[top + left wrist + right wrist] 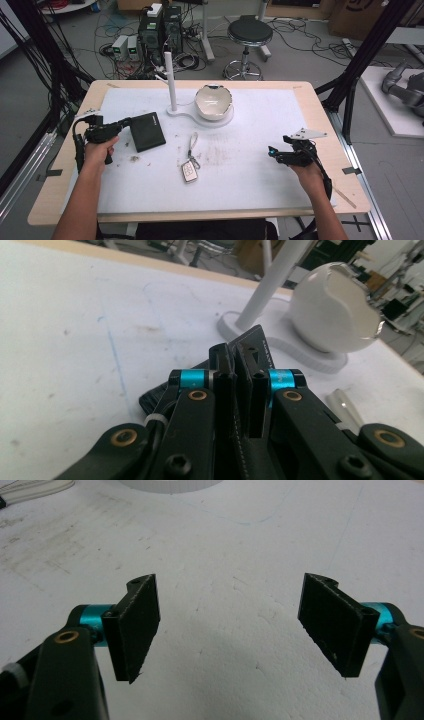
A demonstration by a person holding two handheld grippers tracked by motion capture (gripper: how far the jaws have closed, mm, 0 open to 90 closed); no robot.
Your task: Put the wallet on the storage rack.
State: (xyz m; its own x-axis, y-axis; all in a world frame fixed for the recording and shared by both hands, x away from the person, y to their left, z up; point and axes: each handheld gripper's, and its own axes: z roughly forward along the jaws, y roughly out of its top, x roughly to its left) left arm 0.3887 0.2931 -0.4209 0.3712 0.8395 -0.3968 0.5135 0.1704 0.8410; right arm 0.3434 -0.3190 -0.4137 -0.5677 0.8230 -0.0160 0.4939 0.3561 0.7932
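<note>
Left forearm extends up the desk (260, 195); left gripper (121, 123) is clamped on the edge of the flat black rectangular case (148, 131) lying left of centre. Right gripper (274, 151) hovers level, jaws spread, grasping nothing.

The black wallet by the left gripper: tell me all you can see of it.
The black wallet is a flat, dark rectangle with a matte, textured face and faint lettering. It lies on the white mat, left of the lamp stand. The left gripper is clamped on its near edge, which looks slightly lifted.
</note>
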